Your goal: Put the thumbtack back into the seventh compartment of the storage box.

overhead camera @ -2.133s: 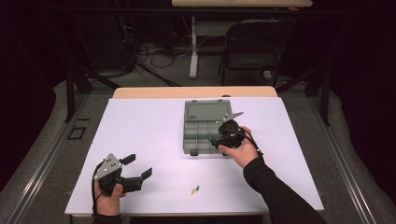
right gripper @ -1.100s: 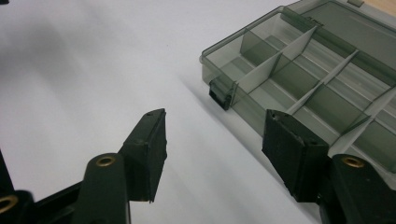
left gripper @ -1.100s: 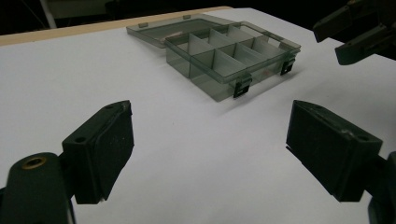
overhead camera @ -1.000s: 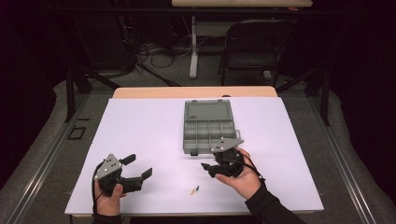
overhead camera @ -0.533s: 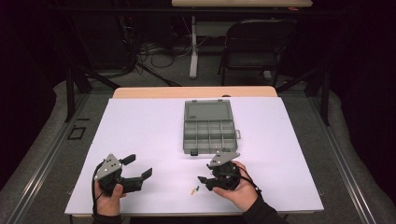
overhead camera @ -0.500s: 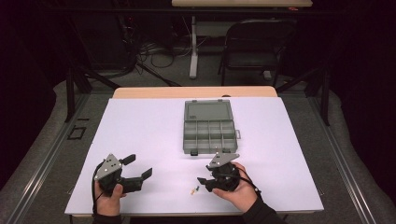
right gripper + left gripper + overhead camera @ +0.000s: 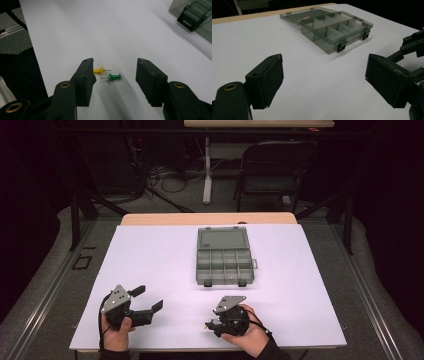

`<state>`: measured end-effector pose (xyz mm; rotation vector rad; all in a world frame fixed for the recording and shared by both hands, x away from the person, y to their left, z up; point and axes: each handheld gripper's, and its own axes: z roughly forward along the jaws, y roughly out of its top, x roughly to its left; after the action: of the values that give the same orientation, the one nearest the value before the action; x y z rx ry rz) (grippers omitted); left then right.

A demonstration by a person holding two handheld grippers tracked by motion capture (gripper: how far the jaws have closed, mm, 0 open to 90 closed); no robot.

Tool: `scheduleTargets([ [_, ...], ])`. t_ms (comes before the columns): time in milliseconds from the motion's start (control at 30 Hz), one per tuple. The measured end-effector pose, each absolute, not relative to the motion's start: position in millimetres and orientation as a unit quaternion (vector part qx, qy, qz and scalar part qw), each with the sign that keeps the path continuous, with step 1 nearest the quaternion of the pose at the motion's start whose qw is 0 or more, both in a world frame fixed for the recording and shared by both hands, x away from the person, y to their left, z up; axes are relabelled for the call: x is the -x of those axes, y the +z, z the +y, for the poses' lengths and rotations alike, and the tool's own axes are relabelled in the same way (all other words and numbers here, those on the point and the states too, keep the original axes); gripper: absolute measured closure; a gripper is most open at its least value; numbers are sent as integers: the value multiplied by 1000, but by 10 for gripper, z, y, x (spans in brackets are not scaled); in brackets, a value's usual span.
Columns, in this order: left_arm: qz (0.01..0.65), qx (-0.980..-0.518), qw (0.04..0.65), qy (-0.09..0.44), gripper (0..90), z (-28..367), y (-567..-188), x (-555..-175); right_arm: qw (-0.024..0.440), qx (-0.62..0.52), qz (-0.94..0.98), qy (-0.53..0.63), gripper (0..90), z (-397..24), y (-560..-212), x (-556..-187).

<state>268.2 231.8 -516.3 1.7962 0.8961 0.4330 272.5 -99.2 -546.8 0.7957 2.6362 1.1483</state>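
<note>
Right tool parted around green pin, yellow pin

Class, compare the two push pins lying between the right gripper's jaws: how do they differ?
The yellow plastic push pin lies beside one jaw, its needle pointing toward the green plastic push pin; the green one lies nearer the middle of the gap, needle pointing back. Colours differ. Both lie flat on the white table, ungripped.

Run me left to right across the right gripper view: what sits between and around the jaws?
One black jaw, yellow pushpin partly tucked behind it, green pushpin lying in the open gap, the other black jaw, then the organizer box with its latch at the upper right corner.
</note>
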Motion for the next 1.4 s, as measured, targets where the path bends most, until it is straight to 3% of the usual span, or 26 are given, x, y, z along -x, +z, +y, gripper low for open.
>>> scheduleTargets([
  [800, 374, -748, 517, 180, 149, 2314, -5167, -2685, 77, -255, 889, 374, 573, -911, -5580, -2720],
  [1400, 373, -749, 516, 181, 149, 2317, -5167, -2685, 84, -248, 891, 371, 688, -915, -5584, -2714],
])
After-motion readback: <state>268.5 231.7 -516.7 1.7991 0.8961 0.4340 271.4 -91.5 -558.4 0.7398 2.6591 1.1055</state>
